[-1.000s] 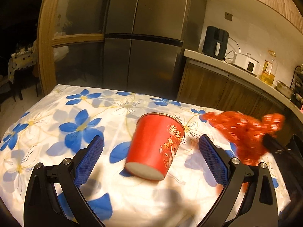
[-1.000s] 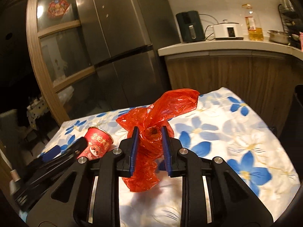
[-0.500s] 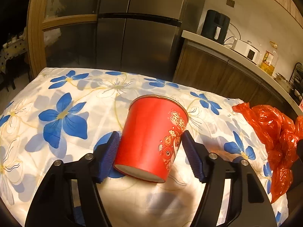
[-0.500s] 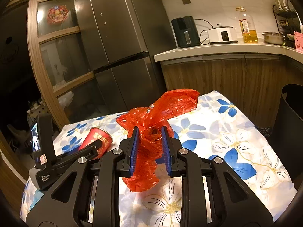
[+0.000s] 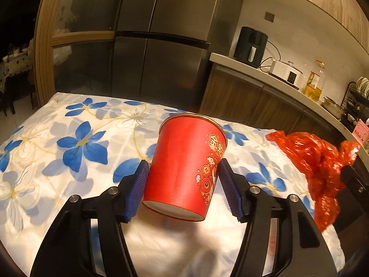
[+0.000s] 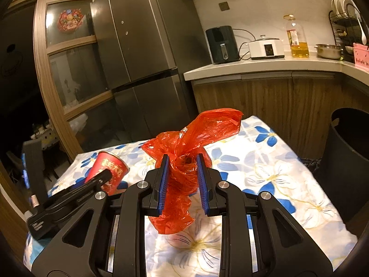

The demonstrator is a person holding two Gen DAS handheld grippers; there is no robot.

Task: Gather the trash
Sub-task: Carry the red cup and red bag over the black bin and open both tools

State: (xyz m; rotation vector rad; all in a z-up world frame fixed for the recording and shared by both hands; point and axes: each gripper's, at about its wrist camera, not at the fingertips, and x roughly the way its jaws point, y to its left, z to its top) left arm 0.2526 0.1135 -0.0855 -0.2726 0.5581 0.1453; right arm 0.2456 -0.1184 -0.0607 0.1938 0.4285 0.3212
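Over the flower-print tablecloth (image 5: 76, 143), left gripper (image 5: 182, 180) has its jaws closing on a red paper cup (image 5: 186, 166); both blue pads touch the cup's sides, cup tilted, base toward the camera, rim away. Right gripper (image 6: 182, 180) is clamped on a crumpled red plastic bag (image 6: 184, 161), held clear above the cloth. Cup sits left of the bag in the right wrist view. Black bin (image 6: 346, 161) stands just beside the table's right edge, below the kitchen counter (image 6: 265, 68).

Home kitchen — steel fridge (image 6: 147, 53), wood-front counter (image 6: 265, 69) with air fryer (image 6: 222, 45), oil bottle (image 6: 297, 39), dish rack (image 6: 346, 18).
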